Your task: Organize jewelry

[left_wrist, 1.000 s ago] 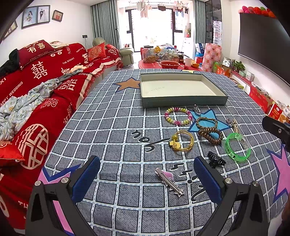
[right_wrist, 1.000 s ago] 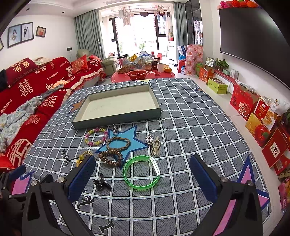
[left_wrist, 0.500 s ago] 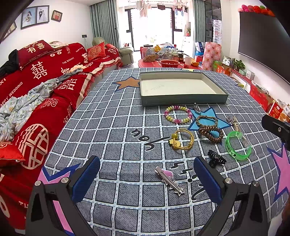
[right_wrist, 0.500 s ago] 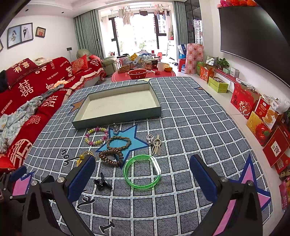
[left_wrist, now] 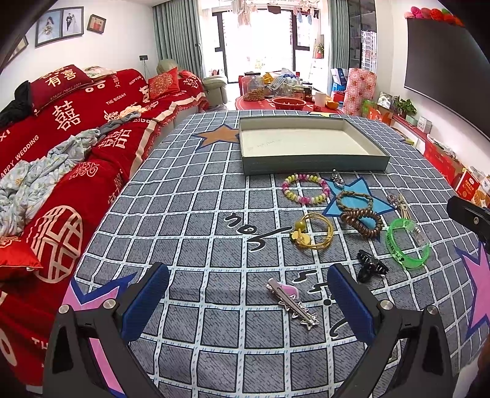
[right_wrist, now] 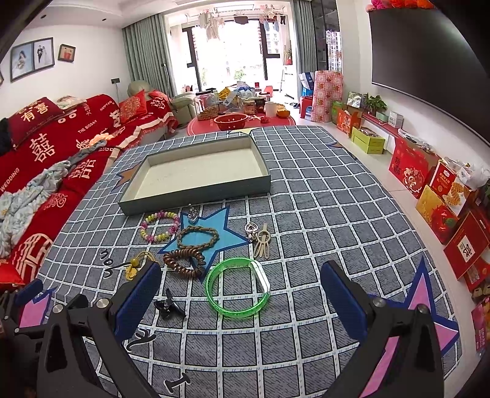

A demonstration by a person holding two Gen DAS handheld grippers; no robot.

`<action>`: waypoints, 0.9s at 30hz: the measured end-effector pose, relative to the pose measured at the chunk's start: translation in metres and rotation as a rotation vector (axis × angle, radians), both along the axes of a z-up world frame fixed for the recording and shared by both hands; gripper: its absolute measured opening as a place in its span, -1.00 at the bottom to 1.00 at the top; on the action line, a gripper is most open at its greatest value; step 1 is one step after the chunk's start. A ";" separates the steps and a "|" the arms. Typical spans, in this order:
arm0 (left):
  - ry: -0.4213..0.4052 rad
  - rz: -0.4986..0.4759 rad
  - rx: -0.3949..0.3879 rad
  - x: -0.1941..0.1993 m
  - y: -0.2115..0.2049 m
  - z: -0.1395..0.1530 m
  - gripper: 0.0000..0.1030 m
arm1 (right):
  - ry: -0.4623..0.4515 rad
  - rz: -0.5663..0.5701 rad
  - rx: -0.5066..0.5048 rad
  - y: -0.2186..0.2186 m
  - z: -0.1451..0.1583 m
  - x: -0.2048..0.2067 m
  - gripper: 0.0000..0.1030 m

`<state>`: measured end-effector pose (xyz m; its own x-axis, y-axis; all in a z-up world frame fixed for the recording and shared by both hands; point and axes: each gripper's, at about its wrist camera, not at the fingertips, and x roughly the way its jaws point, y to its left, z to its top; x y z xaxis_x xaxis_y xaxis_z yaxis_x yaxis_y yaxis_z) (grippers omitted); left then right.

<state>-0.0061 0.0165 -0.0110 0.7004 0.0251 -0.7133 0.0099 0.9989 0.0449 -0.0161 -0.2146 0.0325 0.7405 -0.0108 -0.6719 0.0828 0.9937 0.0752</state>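
Bracelets (right_wrist: 160,227) and clips (left_wrist: 292,301) lie on the cloth (left_wrist: 190,214) before the tray (right_wrist: 196,196).

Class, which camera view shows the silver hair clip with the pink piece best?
The left wrist view: the silver hair clip lies whole between the open left claw fingers. The right wrist view does not show it.

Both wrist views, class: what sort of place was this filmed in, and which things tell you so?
Most likely a home living room: a long sofa under red covers, a large dark wall-mounted screen and framed photographs on the white wall.
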 end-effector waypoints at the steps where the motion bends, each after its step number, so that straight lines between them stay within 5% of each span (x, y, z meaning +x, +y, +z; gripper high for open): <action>1: 0.009 0.004 0.002 0.002 0.001 -0.002 1.00 | 0.004 -0.002 -0.001 0.000 -0.004 0.000 1.00; 14: 0.223 -0.037 -0.087 0.026 0.005 -0.045 1.00 | 0.166 -0.065 0.003 -0.010 -0.048 0.009 1.00; 23: 0.231 -0.078 -0.040 0.031 -0.015 -0.052 1.00 | 0.299 -0.024 0.001 -0.002 -0.078 0.037 0.88; 25: 0.228 -0.083 -0.042 0.030 -0.016 -0.051 0.95 | 0.315 -0.015 -0.006 -0.003 -0.085 0.042 0.77; 27: 0.216 -0.103 -0.038 0.027 -0.020 -0.048 0.65 | 0.307 -0.016 -0.060 0.000 -0.084 0.039 0.69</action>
<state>0.0212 -0.0033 -0.0591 0.5290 -0.0686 -0.8458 0.1174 0.9931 -0.0071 0.0234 -0.2143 -0.0519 0.5026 -0.0675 -0.8619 0.1081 0.9940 -0.0148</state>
